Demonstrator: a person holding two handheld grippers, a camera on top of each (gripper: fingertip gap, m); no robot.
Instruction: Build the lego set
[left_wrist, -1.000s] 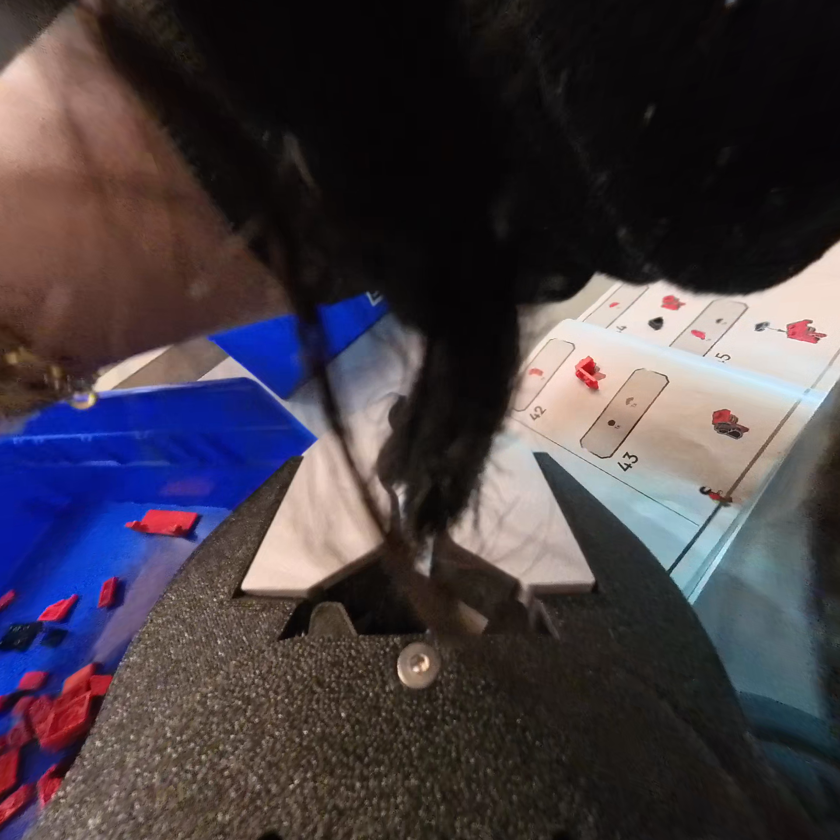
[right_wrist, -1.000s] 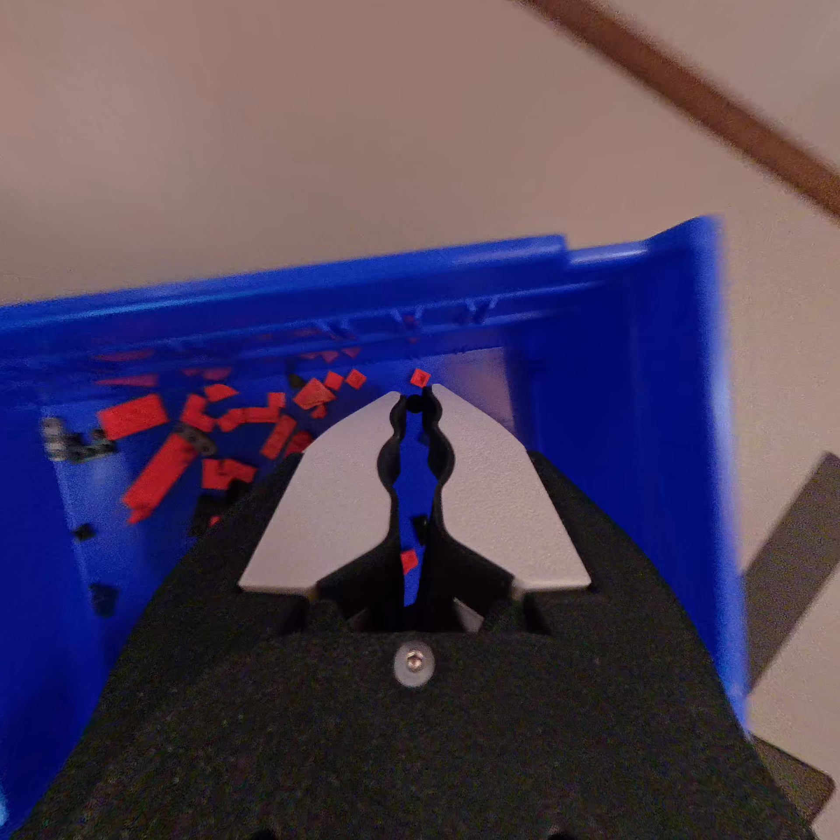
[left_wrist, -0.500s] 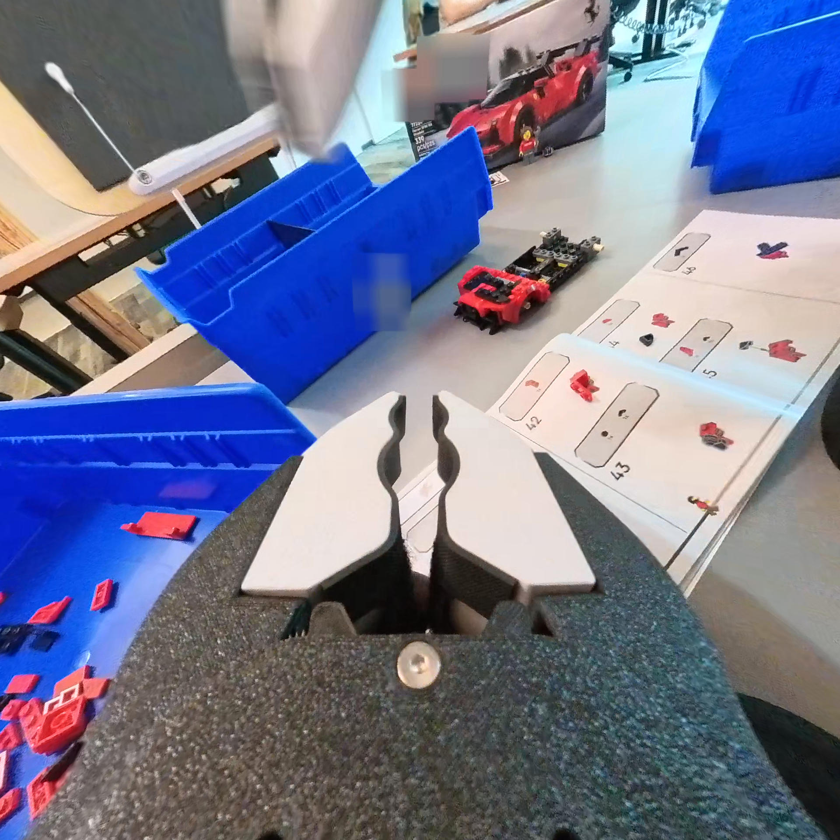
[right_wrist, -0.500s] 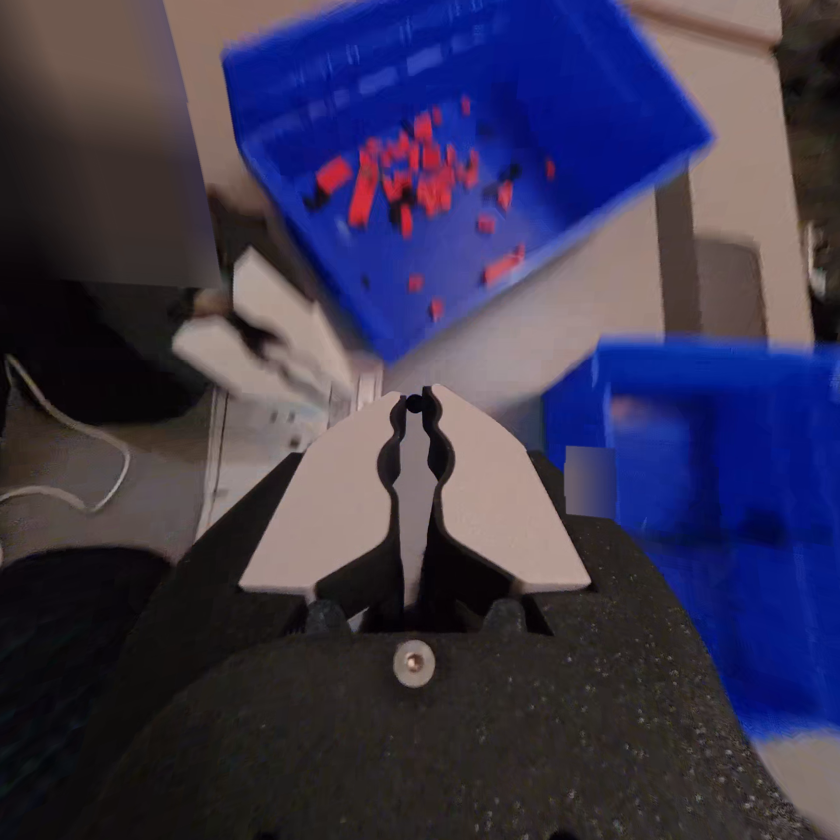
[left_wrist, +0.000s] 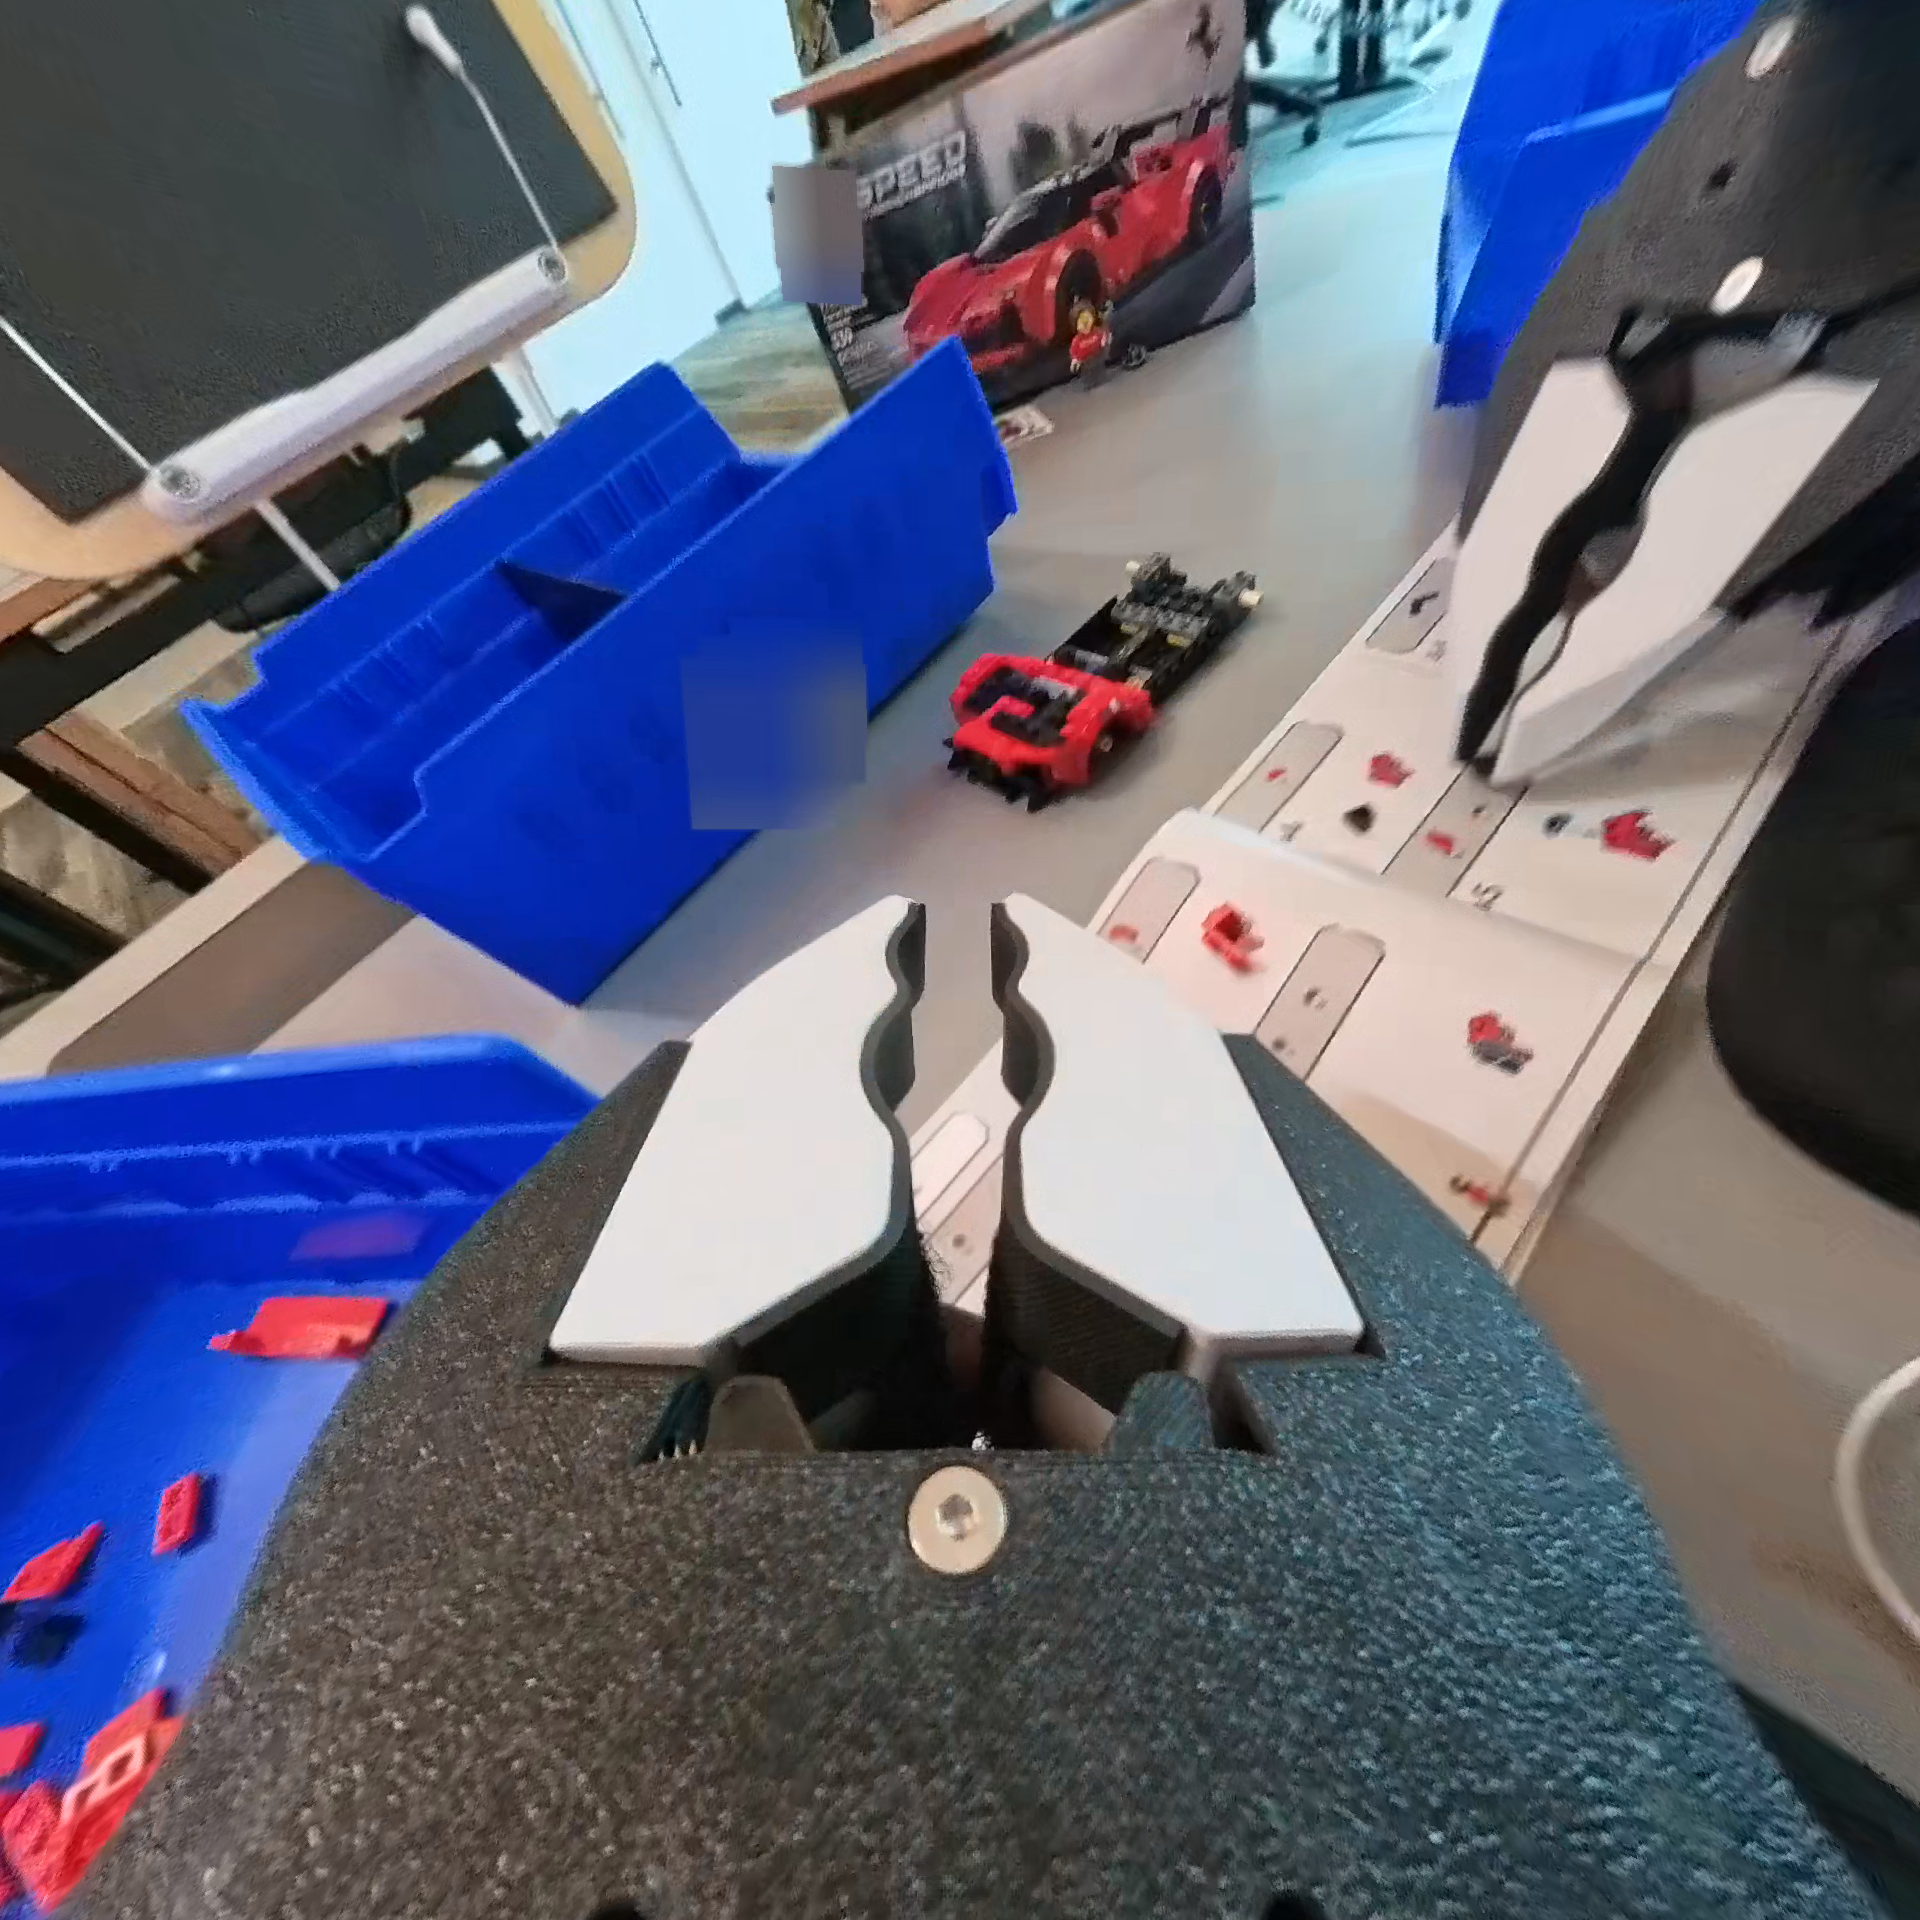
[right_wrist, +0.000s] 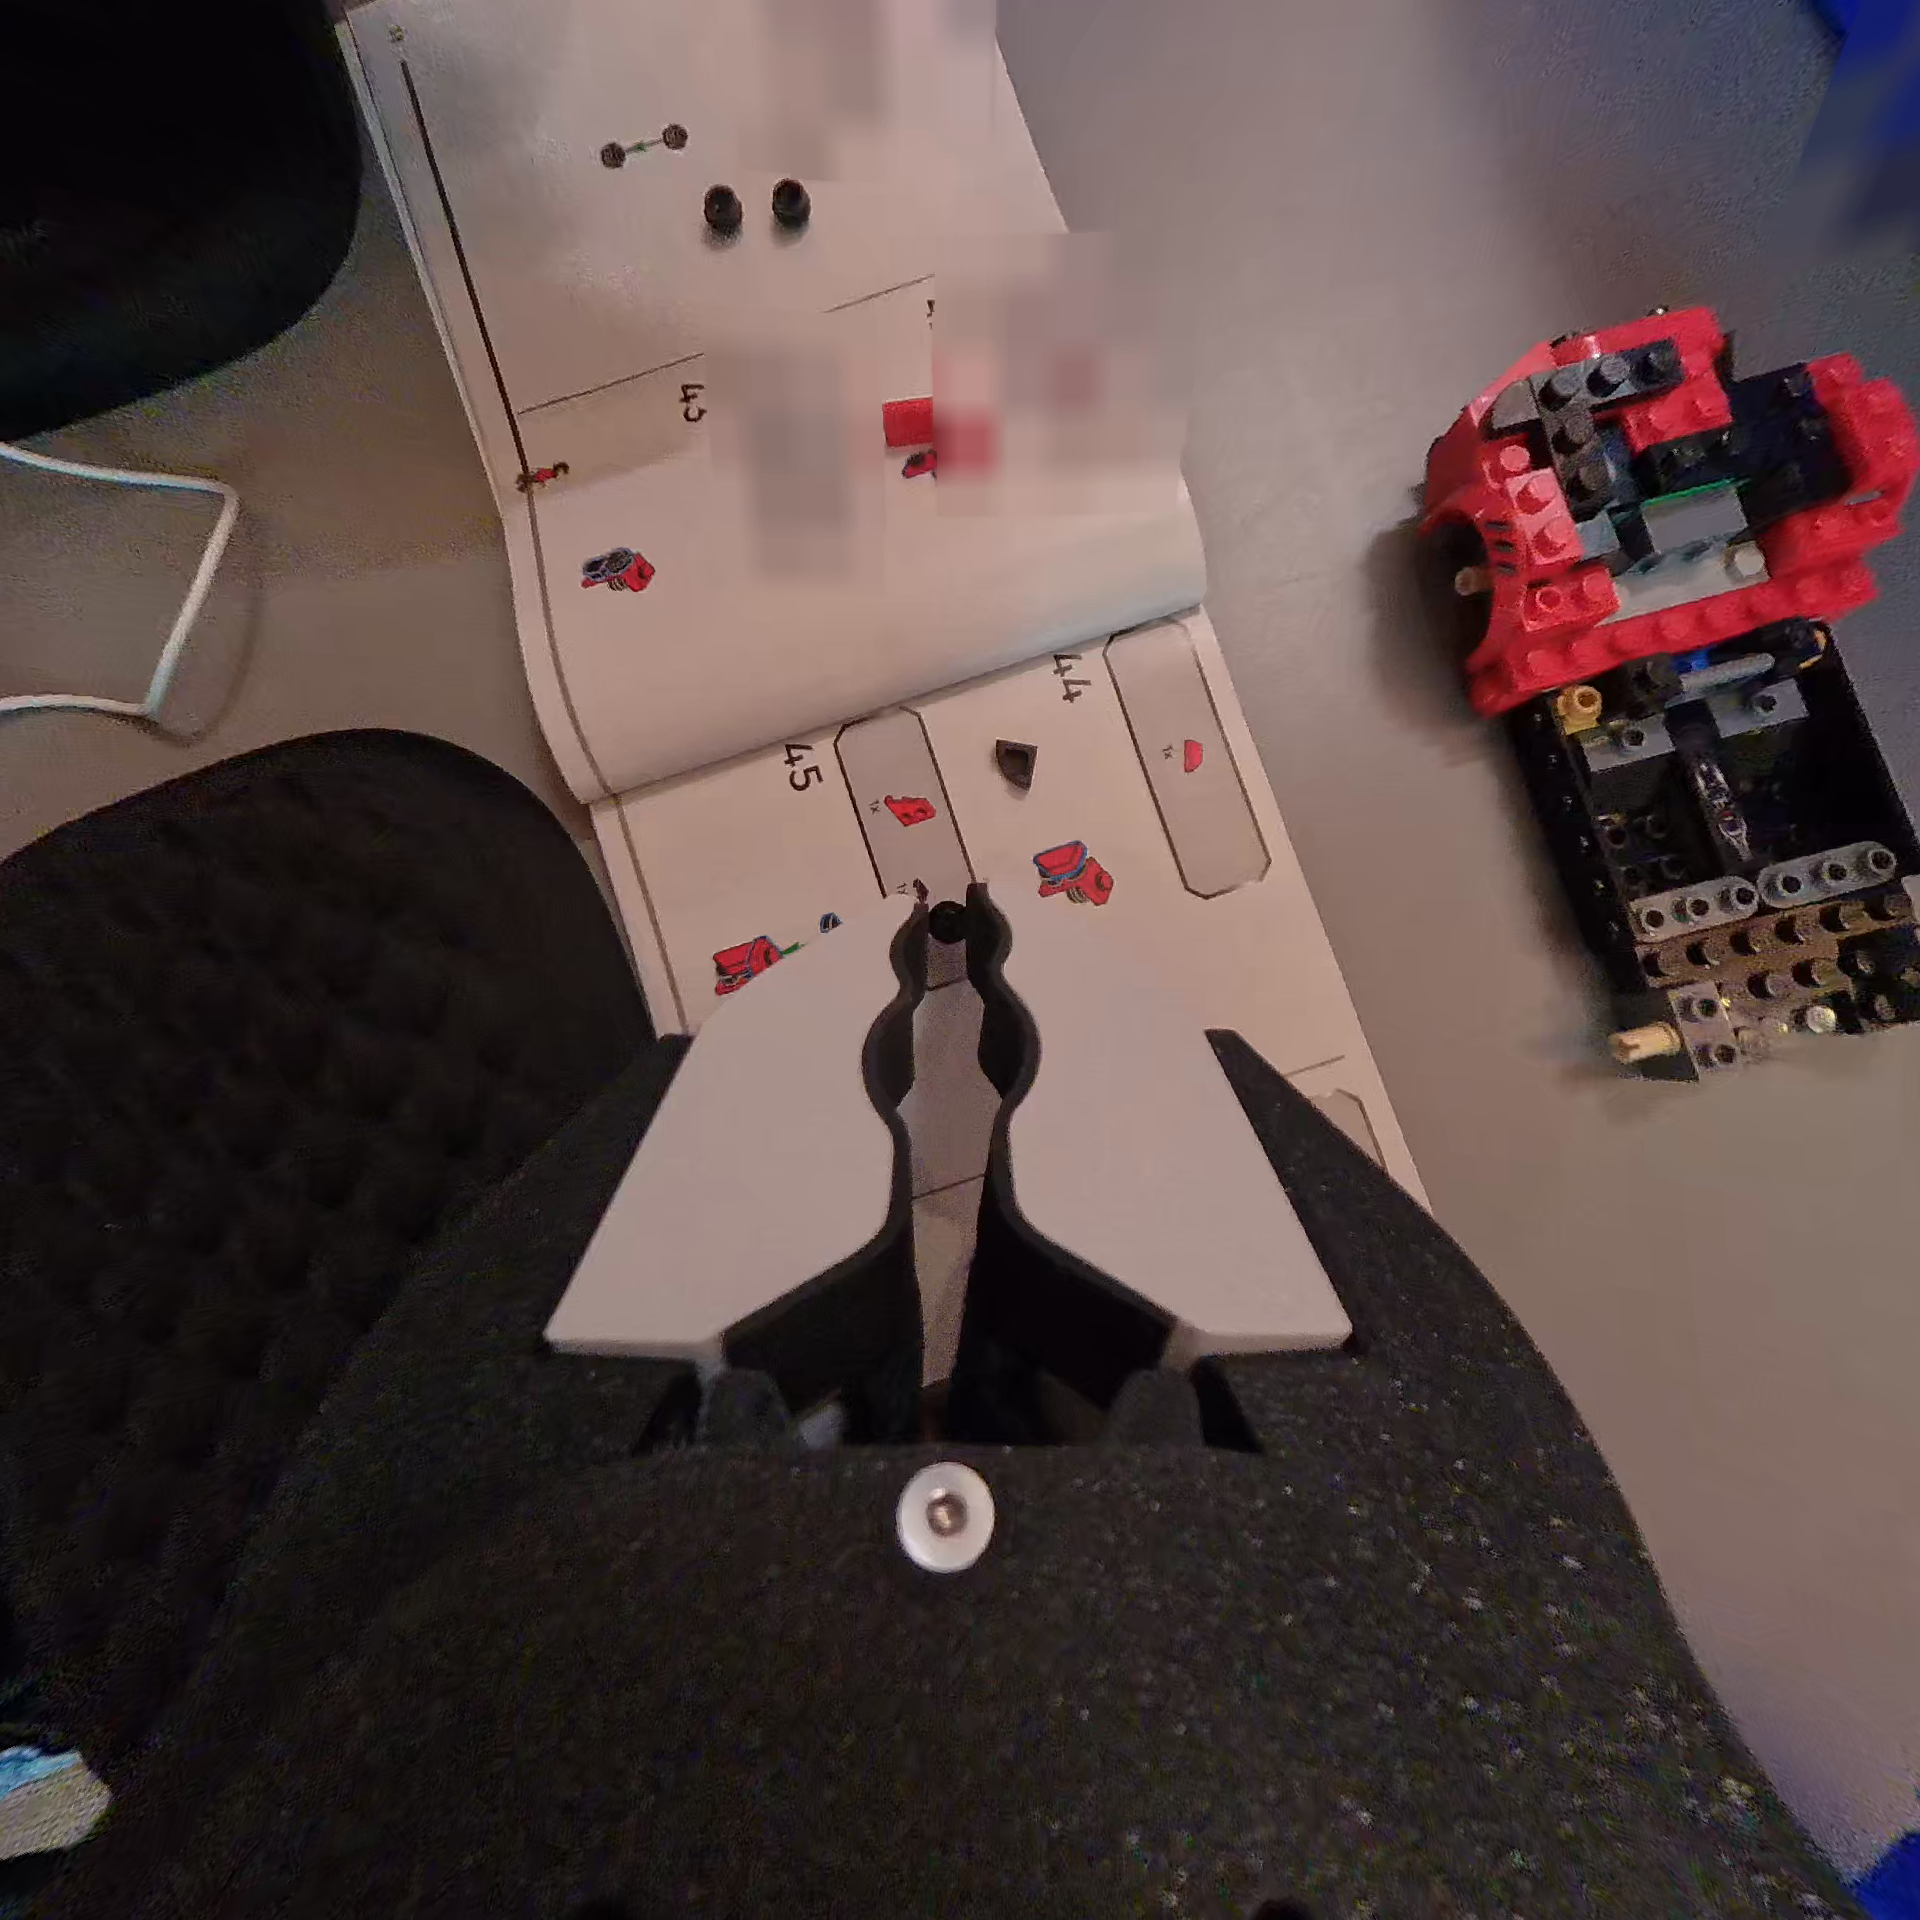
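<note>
The left gripper (left_wrist: 954, 920) is hovering slightly parted above the instruction booklet (left_wrist: 1382, 997), half-built car (left_wrist: 1081, 691) lying beyond.

The left wrist view was bright, blurry near the blue bin (left_wrist: 623, 748). The right wrist view was dim.

Off to the left past the table edge there's a dark panel (left_wrist: 260, 208) with a pale rounded frame, tilted, with a thin white rod running across it. A white cable (right_wrist: 177, 613) loops on the grey table (right_wrist: 1455, 1351) near the left edge, just beside a black quilted pad (right_wrist: 260, 1039). Another dark rounded thing (right_wrist: 156, 187) sits in the top-left corner, too dark to make out.
</note>
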